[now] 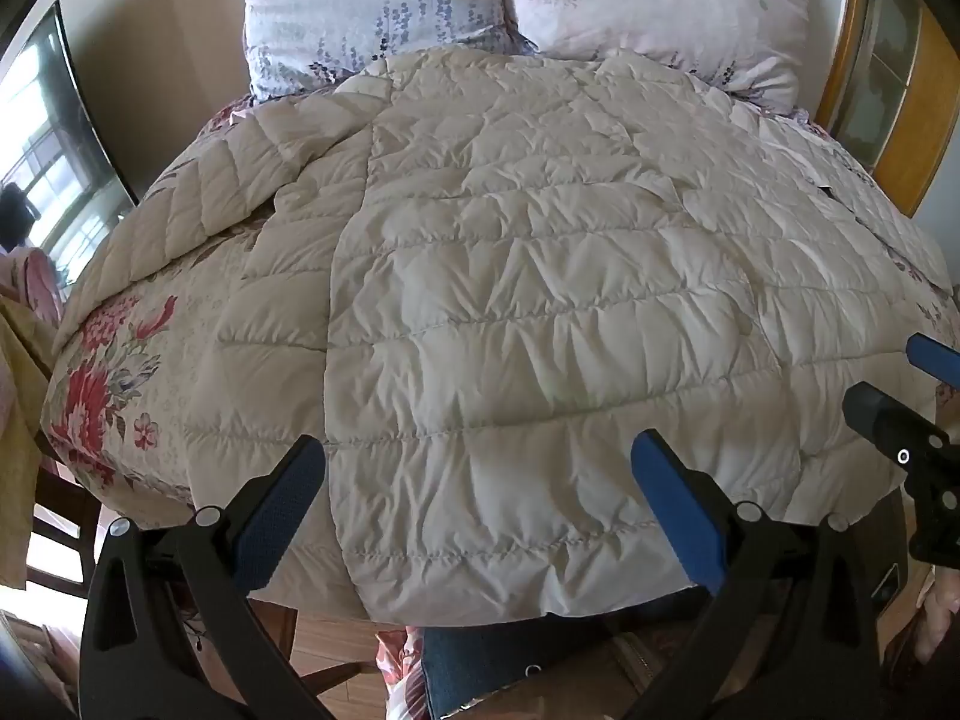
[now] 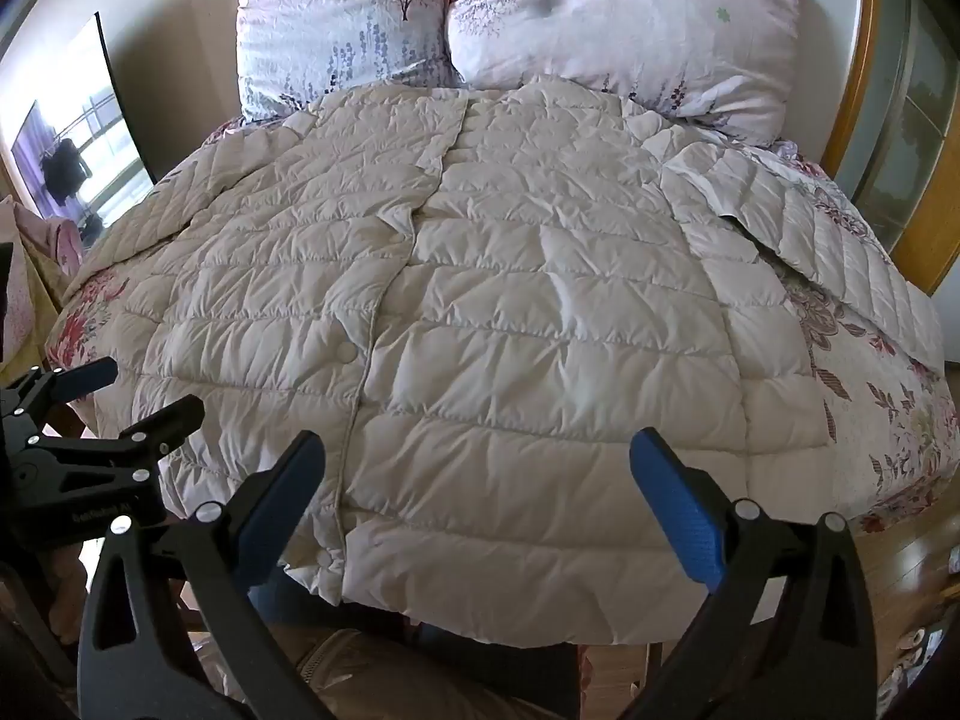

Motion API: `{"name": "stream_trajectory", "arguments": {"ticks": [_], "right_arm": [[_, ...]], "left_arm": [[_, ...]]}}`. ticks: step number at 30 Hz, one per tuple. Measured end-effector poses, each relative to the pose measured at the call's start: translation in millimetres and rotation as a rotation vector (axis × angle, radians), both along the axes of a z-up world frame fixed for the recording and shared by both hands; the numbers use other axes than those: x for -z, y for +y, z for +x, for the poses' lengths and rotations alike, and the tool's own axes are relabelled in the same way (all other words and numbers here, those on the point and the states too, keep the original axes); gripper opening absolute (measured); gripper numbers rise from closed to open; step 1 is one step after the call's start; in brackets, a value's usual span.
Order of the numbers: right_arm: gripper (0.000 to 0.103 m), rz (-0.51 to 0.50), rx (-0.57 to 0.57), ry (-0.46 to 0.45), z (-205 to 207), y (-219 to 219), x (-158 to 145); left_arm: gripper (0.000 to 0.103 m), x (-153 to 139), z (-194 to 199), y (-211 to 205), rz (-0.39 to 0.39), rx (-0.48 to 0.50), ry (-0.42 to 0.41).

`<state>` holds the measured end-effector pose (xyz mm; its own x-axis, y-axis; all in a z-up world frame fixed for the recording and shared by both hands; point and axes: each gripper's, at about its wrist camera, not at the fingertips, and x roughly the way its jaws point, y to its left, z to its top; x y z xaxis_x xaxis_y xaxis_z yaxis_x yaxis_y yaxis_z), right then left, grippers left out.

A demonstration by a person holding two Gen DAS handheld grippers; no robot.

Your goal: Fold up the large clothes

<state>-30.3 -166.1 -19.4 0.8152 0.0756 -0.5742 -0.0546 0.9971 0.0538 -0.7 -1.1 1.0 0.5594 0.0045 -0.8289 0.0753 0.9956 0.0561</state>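
My left tool (image 1: 477, 495) and right tool (image 2: 477, 495) hover wide open, empty, above the quilted jacket's (image 2: 510, 312) hem (spread flat for folding).

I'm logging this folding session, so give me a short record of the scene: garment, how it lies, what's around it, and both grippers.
garment: cream quilted jacket
lay: spread flat, front up, sleeves out, hem at near bed edge
surface: floral bedspread
behind: two pillows
left gripper: open, above hem, holding nothing
right gripper: open, above hem, holding nothing
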Motion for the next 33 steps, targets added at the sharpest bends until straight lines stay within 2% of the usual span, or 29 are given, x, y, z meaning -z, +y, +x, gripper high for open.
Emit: {"name": "stream_trajectory", "arguments": {"ticks": [33], "right_arm": [[0.101,0.009,-0.004,0.001,0.7,-1.0,1.8]], "left_arm": [[0.102,1.2,0.8,1.0,-0.004,0.001,0.005]]}}
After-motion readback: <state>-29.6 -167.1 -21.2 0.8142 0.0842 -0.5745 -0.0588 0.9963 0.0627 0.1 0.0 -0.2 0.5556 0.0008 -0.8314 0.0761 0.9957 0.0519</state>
